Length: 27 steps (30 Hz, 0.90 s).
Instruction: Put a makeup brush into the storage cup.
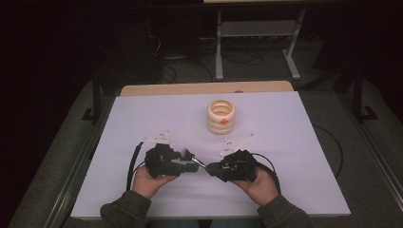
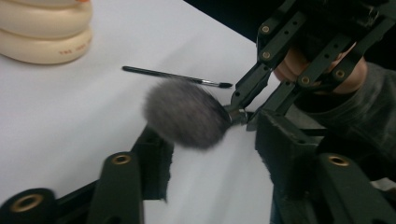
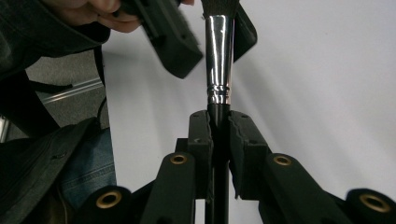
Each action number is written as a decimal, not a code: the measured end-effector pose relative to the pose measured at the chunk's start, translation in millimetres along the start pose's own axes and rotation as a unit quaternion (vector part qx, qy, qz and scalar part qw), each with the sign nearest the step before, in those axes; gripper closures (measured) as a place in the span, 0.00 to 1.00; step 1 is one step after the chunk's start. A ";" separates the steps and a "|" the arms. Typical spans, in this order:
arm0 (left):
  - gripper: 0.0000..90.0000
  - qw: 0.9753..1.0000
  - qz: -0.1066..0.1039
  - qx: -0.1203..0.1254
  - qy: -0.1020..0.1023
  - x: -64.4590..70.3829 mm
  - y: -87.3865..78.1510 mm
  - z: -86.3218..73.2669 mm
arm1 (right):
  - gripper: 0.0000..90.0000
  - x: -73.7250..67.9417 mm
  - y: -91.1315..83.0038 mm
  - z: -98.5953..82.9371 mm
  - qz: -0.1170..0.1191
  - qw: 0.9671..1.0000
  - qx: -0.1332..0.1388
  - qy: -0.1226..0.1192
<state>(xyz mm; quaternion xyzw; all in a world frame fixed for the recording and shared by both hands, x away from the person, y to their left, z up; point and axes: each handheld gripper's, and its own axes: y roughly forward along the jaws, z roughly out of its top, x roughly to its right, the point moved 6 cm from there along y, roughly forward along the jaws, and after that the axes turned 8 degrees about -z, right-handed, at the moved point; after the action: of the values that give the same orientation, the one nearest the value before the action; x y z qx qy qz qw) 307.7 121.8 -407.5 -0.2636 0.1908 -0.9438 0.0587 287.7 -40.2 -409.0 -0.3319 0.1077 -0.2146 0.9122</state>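
The right hand-held gripper (image 3: 218, 122) has its jaws pressed together on the black handle of a makeup brush (image 3: 219, 60), just below the silver ferrule, near the surface's front edge at about its middle. The left hand-held gripper (image 2: 212, 140) faces it from the left, its jaws spread wide on either side of the brush's fluffy grey head (image 2: 186, 113) without clamping it, the head lying between them above the white surface (image 1: 285, 156). Just beyond, a thin black brush (image 2: 175, 76) lies flat on the surface. Farther back, toward the middle of the far edge, stands a cream ringed holder (image 1: 221, 116)
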 end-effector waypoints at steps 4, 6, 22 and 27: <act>0.66 0.999 -0.033 0.012 -0.018 -2.2 -0.5 1.3 | 0.87 -0.4 3.7 -2.1 -0.003 1.000 -0.005 -0.028; 0.74 0.999 -0.038 0.014 -0.018 -2.5 -2.1 1.8 | 0.87 -3.0 3.8 -1.9 -0.006 1.000 -0.007 -0.029; 0.86 1.000 -0.020 -0.016 -0.010 2.0 -9.1 6.5 | 0.72 -7.8 17.7 1.4 -0.016 0.998 -0.033 -0.050; 0.86 0.998 0.009 -0.059 0.015 7.9 -6.6 11.1 | 0.71 -10.4 24.2 12.3 -0.032 0.996 -0.054 -0.061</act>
<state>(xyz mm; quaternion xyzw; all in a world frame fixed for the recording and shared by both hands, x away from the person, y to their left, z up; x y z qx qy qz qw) 306.7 122.5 -392.5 -0.2504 0.2495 -0.9342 0.0489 290.5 -11.9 -414.9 -0.3969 0.0524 -0.2168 0.8903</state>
